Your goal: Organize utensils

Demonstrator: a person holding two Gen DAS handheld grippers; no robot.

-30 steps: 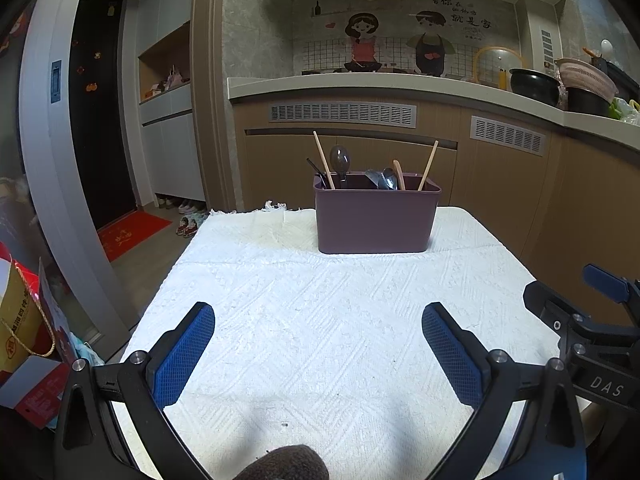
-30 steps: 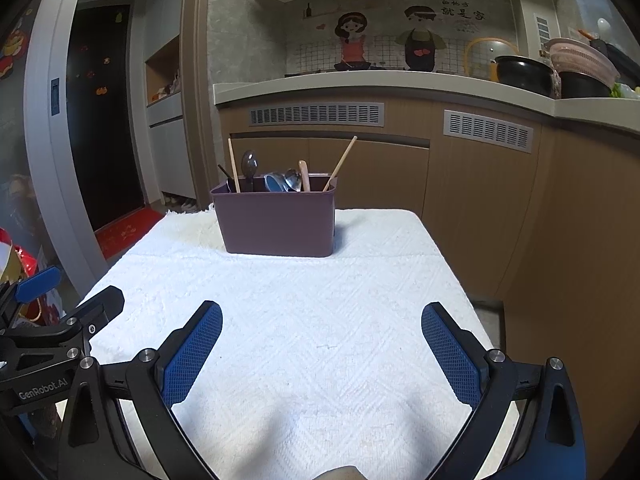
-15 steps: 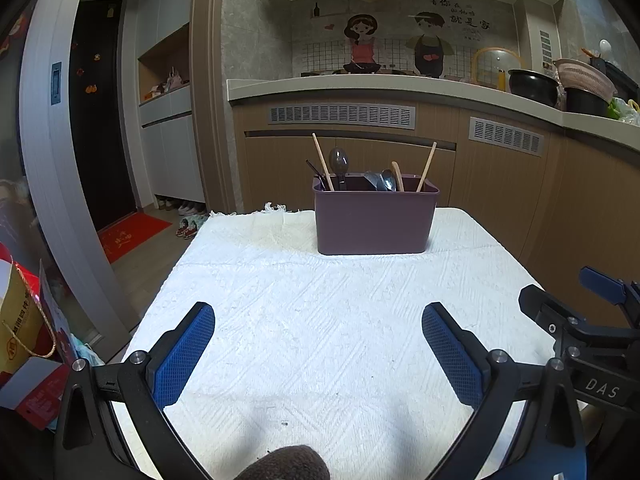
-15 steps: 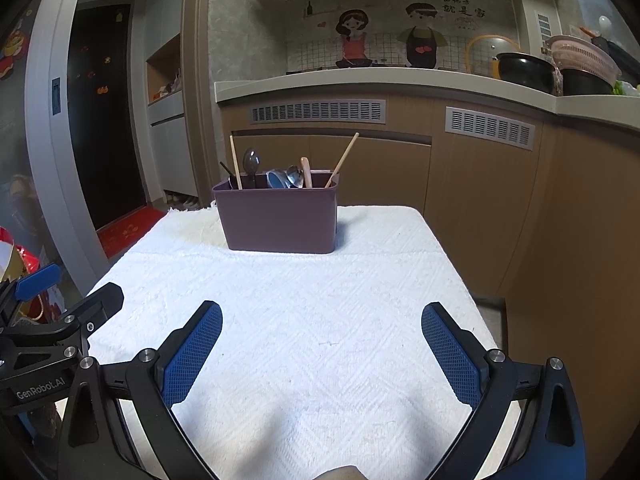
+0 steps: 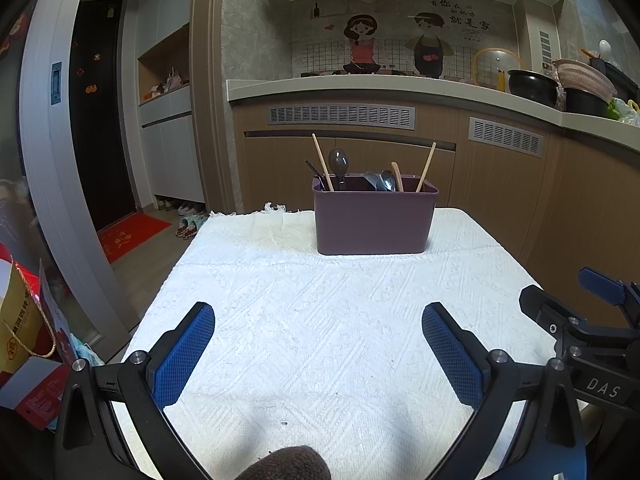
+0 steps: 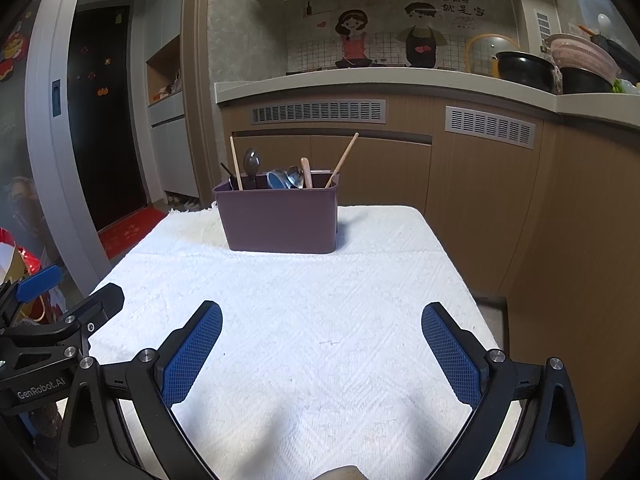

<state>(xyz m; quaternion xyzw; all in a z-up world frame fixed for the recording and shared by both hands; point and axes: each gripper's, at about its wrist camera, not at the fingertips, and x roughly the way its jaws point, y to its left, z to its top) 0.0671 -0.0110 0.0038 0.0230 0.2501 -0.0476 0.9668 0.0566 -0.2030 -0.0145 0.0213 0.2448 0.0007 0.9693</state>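
Both views have drawn back slightly from the purple bin [image 5: 375, 220], which stands at the counter's [image 5: 320, 320] far end, utensils [image 5: 338, 168] upright inside. Left tongs [image 5: 318, 350] and right tongs [image 6: 322, 350] gape wide, empty. Approach one handle squarely.

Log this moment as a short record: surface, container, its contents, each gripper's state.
surface: white textured cloth covering the table
container: purple bin, upright at the cloth's far end
contents: wooden chopsticks, a dark spoon, metal spoons, all standing inside the bin
left gripper: open, empty, above the cloth
right gripper: open, empty, above the cloth
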